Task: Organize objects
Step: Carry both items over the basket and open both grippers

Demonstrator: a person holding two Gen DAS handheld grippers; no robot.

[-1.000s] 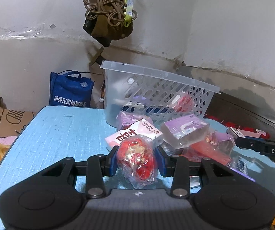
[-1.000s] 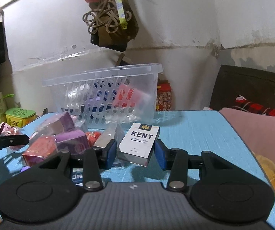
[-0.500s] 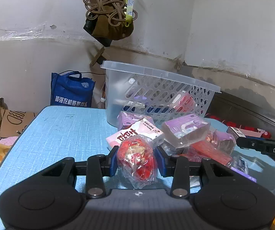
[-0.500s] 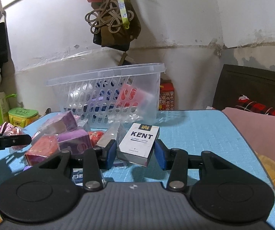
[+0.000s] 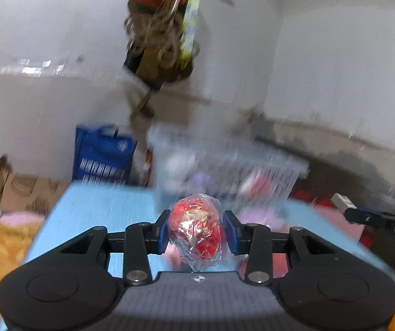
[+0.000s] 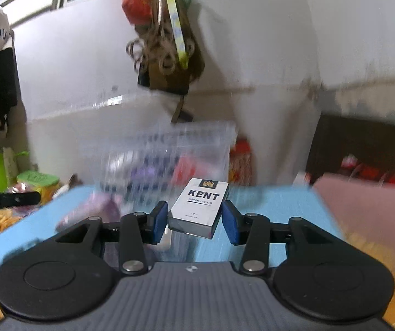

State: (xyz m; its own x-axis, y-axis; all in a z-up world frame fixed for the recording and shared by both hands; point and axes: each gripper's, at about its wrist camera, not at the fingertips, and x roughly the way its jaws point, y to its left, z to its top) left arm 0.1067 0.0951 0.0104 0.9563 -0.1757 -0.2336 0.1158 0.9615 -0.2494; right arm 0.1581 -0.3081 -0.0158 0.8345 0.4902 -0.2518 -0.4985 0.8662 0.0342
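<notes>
Two claws grip: left claw red packet, right claw Kent pack.

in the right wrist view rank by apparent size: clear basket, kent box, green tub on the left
1. clear basket
2. kent box, though nearness to the camera enlarges it
3. green tub

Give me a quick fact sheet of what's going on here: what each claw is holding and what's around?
left gripper: shut on a red sweet in clear wrap, off the table
right gripper: shut on a Kent pack, off the table
basket: clear plastic, slotted, behind both items, already holding things
table: light blue top
view: blurred, so details of the pile are unclear
</notes>
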